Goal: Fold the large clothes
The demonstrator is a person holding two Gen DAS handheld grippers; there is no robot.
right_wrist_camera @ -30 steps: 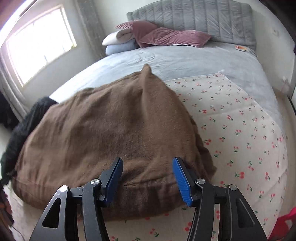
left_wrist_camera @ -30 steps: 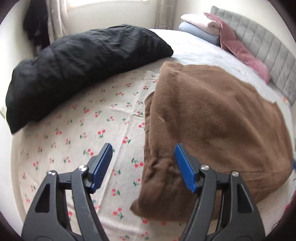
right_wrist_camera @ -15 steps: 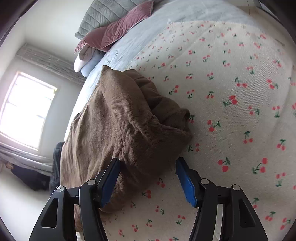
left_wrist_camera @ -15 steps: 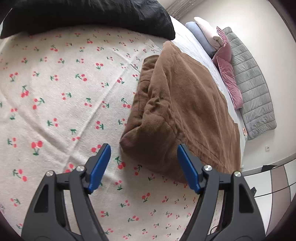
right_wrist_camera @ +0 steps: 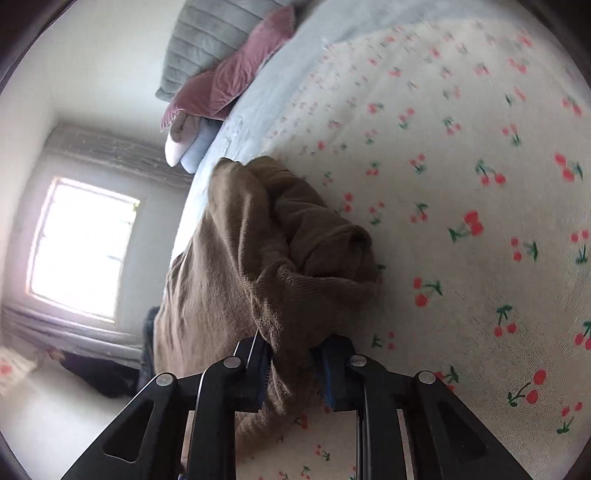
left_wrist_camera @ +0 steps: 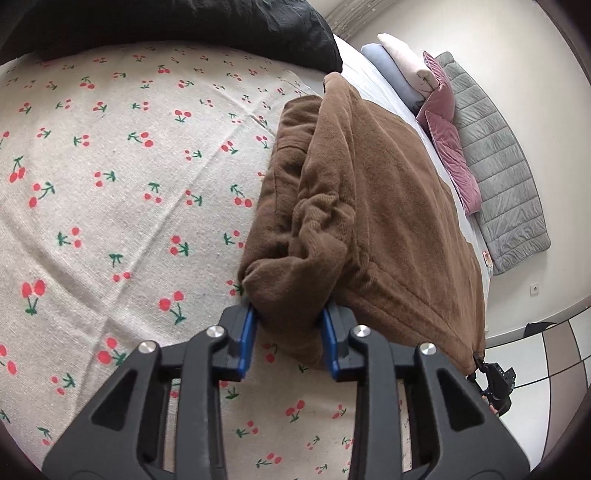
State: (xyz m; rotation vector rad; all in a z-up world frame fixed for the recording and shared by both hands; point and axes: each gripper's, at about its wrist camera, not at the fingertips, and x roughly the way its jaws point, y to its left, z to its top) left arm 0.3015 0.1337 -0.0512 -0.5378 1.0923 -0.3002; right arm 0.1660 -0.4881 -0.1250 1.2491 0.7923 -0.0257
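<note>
A large brown fleece garment (left_wrist_camera: 388, 192) lies partly folded on a bed covered by a white cherry-print sheet (left_wrist_camera: 110, 177). My left gripper (left_wrist_camera: 288, 332) is shut on a bunched near corner of the garment, brown cloth filling the gap between its blue pads (left_wrist_camera: 246, 339). In the right wrist view the same garment (right_wrist_camera: 236, 266) runs away toward the window. My right gripper (right_wrist_camera: 293, 369) is shut on another bunched corner of it, with the cherry sheet (right_wrist_camera: 480, 184) to the right.
A black garment (left_wrist_camera: 166, 26) lies along the far side of the sheet. Pink, white and blue pillows (left_wrist_camera: 443, 136) and a grey quilted headboard (left_wrist_camera: 506, 166) stand at the bed's head. Tiled floor (left_wrist_camera: 546, 354) lies beyond the bed edge. A bright window (right_wrist_camera: 81, 243) is on the wall.
Both grippers moved down onto the brown garment's near corners and closed on the cloth; half a second ago both were open just short of it.
</note>
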